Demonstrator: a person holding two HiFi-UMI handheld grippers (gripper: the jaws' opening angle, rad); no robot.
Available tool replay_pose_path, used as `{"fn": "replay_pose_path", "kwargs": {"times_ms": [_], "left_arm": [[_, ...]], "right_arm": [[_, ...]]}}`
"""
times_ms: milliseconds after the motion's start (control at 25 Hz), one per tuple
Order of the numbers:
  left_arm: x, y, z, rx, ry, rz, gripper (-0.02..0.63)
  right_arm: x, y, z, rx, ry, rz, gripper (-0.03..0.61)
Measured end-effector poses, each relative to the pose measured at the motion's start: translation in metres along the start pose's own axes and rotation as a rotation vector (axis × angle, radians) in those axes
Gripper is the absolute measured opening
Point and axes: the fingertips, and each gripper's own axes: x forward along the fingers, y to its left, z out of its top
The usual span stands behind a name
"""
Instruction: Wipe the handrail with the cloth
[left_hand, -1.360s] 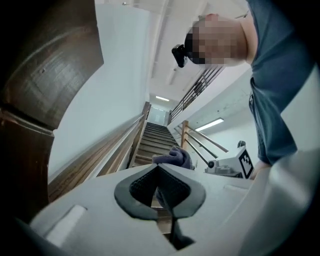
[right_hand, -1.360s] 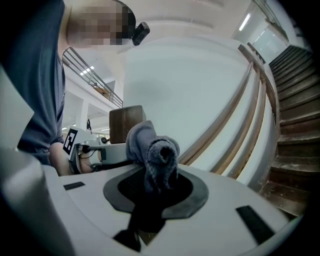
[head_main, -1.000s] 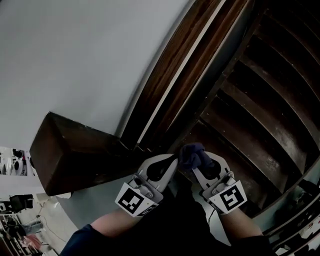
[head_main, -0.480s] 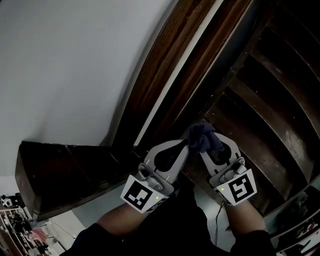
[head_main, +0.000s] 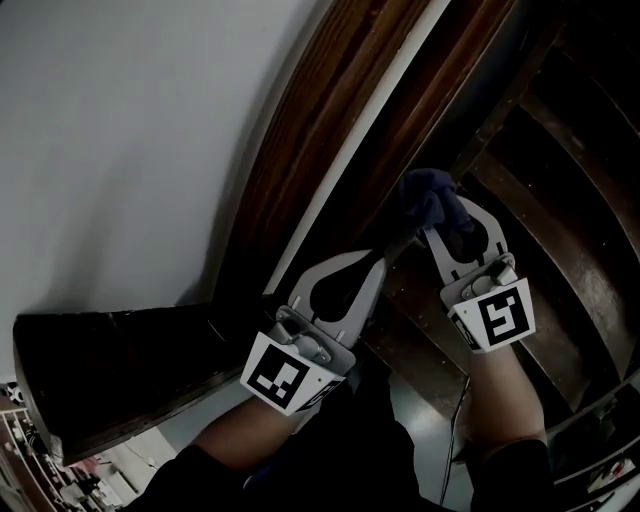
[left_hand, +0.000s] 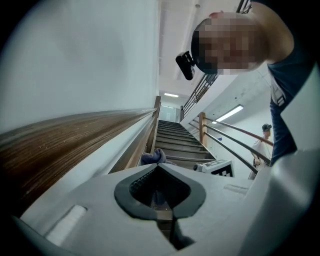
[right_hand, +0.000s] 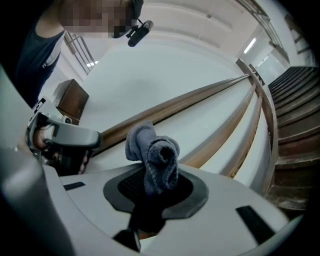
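Note:
A dark blue cloth (head_main: 424, 189) is bunched in the jaws of my right gripper (head_main: 432, 212), which is shut on it and sits beside the lower edge of the sloping wooden handrail (head_main: 315, 130). Whether the cloth touches the wood I cannot tell. In the right gripper view the cloth (right_hand: 152, 155) sticks up out of the right gripper (right_hand: 152, 176), with the handrail (right_hand: 200, 105) running behind it. My left gripper (head_main: 382, 258) is shut and empty, just below and behind the right one. The left gripper view shows the left gripper (left_hand: 158, 165) with its jaw tips meeting, and the cloth (left_hand: 152, 157) beyond them.
Dark wooden stairs (head_main: 560, 180) climb to the right of the rail, and a pale wall (head_main: 120, 120) lies to its left. A dark square newel post (head_main: 110, 370) stands at the rail's bottom end. A person (left_hand: 262, 142) stands by the far railing.
Both grippers have moved up along the handrail, away from the newel post. The right gripper with the cloth has pulled ahead of the left one.

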Motion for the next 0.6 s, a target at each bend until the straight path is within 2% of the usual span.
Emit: {"fn": "replay_pose_path", "kwargs": {"times_ms": [320, 600], "left_arm": [[0.021, 0.014, -0.029, 0.012, 0.069, 0.018, 0.003], [0.038, 0.016, -0.041, 0.017, 0.089, 0.014, 0.003]], "right_arm": [[0.055, -0.063, -0.030, -0.056, 0.005, -0.057, 0.095], [0.082, -0.072, -0.044, -0.072, -0.005, -0.055, 0.095]]}}
